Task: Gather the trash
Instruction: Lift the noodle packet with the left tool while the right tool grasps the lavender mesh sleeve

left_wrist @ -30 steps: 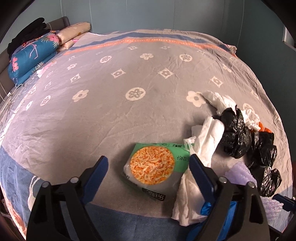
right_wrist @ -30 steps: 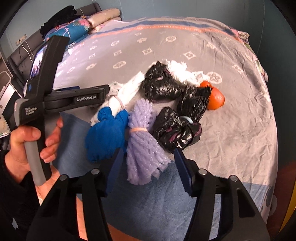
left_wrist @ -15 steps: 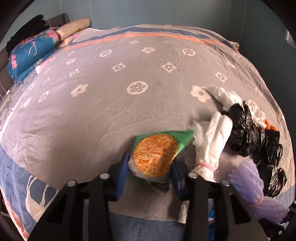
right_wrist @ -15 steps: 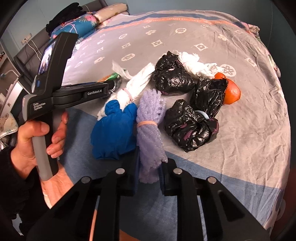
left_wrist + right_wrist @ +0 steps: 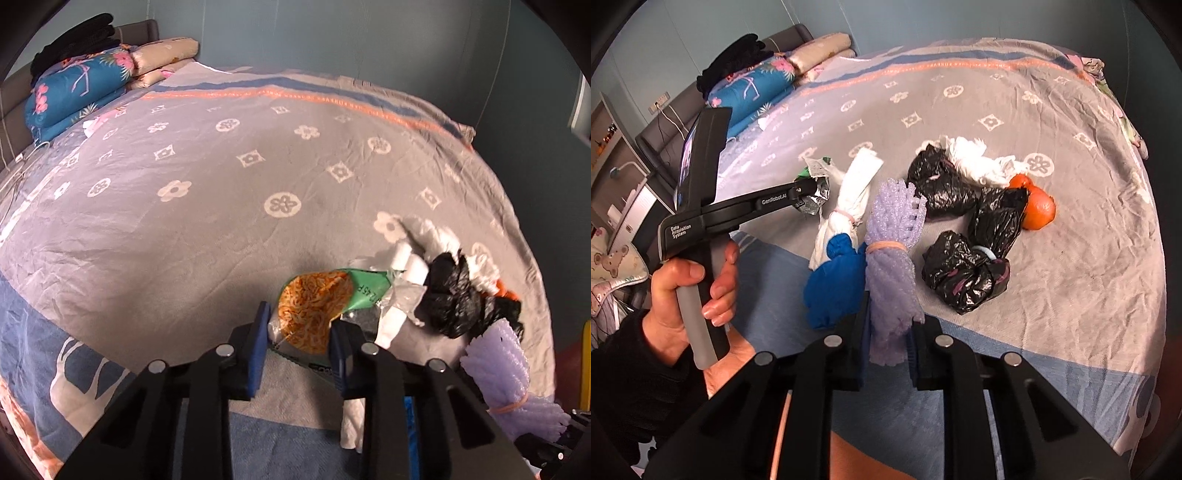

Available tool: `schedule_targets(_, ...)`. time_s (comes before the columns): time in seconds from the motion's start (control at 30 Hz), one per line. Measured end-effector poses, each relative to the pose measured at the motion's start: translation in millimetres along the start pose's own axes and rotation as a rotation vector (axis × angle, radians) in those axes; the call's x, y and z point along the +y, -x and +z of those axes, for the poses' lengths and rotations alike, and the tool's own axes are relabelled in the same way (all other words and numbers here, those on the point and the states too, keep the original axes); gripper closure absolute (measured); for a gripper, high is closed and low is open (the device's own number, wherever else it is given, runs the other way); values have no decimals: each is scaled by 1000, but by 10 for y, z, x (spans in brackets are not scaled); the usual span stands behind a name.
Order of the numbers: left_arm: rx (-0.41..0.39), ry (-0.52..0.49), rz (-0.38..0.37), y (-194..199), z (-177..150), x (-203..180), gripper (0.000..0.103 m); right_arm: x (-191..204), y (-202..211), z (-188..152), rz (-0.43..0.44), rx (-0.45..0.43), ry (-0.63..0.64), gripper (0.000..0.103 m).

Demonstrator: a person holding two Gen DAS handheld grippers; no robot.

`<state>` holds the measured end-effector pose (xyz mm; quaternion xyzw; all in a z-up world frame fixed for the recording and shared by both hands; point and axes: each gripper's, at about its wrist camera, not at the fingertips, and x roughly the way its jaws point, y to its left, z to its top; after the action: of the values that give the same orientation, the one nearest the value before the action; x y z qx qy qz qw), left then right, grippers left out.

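My left gripper (image 5: 298, 334) is shut on a green snack packet with an orange picture (image 5: 314, 306) and holds it lifted off the bed. My right gripper (image 5: 888, 334) is shut on a purple foam net bundle (image 5: 890, 258), which also shows in the left wrist view (image 5: 506, 373). Beside it lie a blue bag (image 5: 834, 280), a white paper roll (image 5: 849, 206), black bags (image 5: 964, 273) and an orange (image 5: 1038, 210). The left gripper (image 5: 809, 188) shows in the right wrist view, held in a hand.
The trash lies on a grey patterned bedspread (image 5: 221, 206). Folded quilts and pillows (image 5: 81, 88) are stacked at the far left by the headboard. More white crumpled bags (image 5: 975, 162) lie behind the black ones. The bed's edge drops off at right.
Both grippers shut: the left closed on the snack packet and lifted it, the right closed on the purple foam bundle and raised it slightly.
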<state>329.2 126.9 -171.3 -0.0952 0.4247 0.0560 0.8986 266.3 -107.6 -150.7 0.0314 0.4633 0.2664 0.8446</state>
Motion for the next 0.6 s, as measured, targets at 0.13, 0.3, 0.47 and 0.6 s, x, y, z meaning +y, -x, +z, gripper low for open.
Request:
schedule_targets(0.13,-41,38,-13,200,65,58,76,22,108,12,7,-19,-4,87)
schedule_targets(0.3,-83,40,0,436,150,86,76,54,294,32,0,-52,-2,87)
schedule_targets(0.47,-132,47,-19,771,235,118,76,64,523,49,-7,-93,-6,87)
schedule_targets(0.6,-173,26,-14,1002,291,104,76,77,722,16,-19,-120,-1,87)
